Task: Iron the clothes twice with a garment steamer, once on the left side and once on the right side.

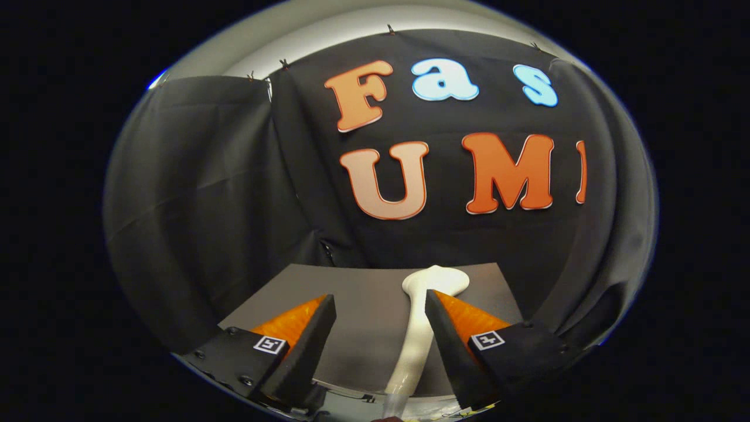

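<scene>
The gripper (381,305) is held level over the grey tabletop (363,299), jaws wide apart; the white steamer (423,316) lies along the right jaw's inner face, ungripped.

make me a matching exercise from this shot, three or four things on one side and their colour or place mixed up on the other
Things:
1. garment steamer
2. gripper
3. finger pads
4. table

Descriptions:
A. grey, flat, under everything
B. orange, with black foam on the inner faces
C. white, lying between the fingers, close against the right one, head beyond the tips
D. open, fingers spread wide apart

Pairs: 1-C, 2-D, 3-B, 4-A
</scene>
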`<state>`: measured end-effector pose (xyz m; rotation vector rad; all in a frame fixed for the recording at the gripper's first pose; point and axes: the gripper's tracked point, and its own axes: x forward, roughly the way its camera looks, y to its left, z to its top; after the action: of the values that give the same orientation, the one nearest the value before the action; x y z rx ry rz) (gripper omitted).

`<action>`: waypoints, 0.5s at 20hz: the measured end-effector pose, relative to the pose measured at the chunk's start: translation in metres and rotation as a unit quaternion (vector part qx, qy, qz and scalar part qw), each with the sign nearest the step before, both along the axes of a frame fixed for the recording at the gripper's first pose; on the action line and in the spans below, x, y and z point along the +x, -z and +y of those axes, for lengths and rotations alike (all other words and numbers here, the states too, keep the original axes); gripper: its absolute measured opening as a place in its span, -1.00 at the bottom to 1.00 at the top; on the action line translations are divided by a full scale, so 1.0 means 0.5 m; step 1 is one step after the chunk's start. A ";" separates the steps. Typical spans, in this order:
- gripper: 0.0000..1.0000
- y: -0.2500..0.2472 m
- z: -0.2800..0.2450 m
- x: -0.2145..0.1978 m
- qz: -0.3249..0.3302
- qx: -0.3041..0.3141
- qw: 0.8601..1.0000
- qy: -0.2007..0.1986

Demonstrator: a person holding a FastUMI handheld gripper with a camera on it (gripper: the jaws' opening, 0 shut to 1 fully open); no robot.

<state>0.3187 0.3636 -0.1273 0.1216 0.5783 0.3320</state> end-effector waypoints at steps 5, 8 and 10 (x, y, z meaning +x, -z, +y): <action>0.98 0.104 -0.040 0.055 0.031 -0.098 0.994 0.025; 0.98 0.164 -0.046 0.064 0.074 -0.115 0.990 0.028; 0.98 0.196 -0.045 0.070 0.103 -0.106 0.988 0.035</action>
<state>0.3538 0.3411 -0.2253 -0.0292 0.8089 0.1898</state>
